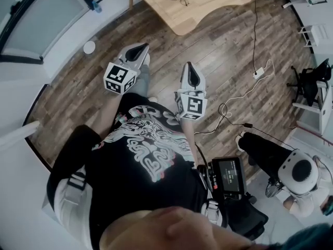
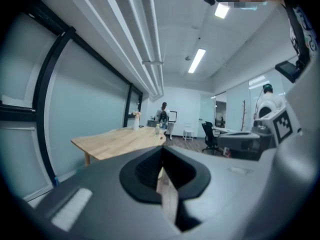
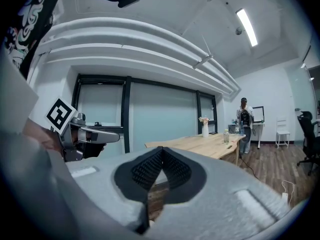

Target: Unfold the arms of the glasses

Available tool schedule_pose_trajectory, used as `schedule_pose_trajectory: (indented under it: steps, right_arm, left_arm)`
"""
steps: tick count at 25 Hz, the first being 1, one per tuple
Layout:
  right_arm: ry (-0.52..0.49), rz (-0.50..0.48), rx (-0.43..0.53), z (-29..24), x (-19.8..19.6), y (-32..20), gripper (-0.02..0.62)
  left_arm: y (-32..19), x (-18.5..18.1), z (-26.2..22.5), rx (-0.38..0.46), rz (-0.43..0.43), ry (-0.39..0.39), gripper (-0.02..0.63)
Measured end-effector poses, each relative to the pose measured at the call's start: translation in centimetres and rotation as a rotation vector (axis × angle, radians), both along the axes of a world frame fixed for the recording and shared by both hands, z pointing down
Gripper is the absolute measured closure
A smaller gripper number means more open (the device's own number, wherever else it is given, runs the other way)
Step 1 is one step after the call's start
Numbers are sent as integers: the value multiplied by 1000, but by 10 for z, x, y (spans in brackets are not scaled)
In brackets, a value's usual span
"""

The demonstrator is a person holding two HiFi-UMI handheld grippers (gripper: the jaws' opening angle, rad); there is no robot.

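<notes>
Left gripper (image 1: 140, 48): held in front of the person's torso, on the left, above the wood floor (image 1: 229, 61). It points away from the body and slightly to the right. Its marker cube (image 1: 119, 78) sits at the near end, close to the black printed T-shirt (image 1: 151, 150). In the left gripper view the two jaws are pressed together along their full length, with nothing between them. Through that view the camera looks across the room toward the far wooden table (image 2: 120, 141).

Right gripper (image 1: 188, 66): held just to the right of the left one, the two close together but apart. It points away from the body, roughly parallel to its neighbour. In the right gripper view its ribbed jaws meet at the tip and hold nothing. The left gripper appears at the left edge of that view, level with it.

Glasses (image 1: 178, 0): lying on the table top, at the far side of the scene, well apart from both grippers. Neither gripper touches them. Whether the arms are folded cannot be told at this size.

Right of the grippers, a cable (image 1: 244, 95) runs over the floor to a white power strip (image 1: 258, 73). A second person (image 1: 296, 171) sits at the near right.
</notes>
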State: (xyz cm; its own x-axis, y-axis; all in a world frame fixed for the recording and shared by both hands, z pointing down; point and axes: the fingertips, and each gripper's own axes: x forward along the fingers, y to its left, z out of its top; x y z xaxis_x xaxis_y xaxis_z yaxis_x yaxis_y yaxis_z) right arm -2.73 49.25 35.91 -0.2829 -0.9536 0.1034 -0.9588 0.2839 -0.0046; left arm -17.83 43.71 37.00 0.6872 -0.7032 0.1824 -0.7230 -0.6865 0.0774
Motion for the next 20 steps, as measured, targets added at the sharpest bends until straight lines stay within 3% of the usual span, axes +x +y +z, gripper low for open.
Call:
schedule_pose_trajectory:
  steps: [7,15,20]
  right_arm:
    - [12,14,-37,11,15,-88,597]
    - [25,43,-91,9,22,-235,597]
    - [40,49,-110,12,15,-327,597]
  left_arm:
    - [-93,12,10,-12,-3,-2,617]
    - [-250,27,6,-42,31,19,617]
    - [-340,35,9,-43,90,-7,617]
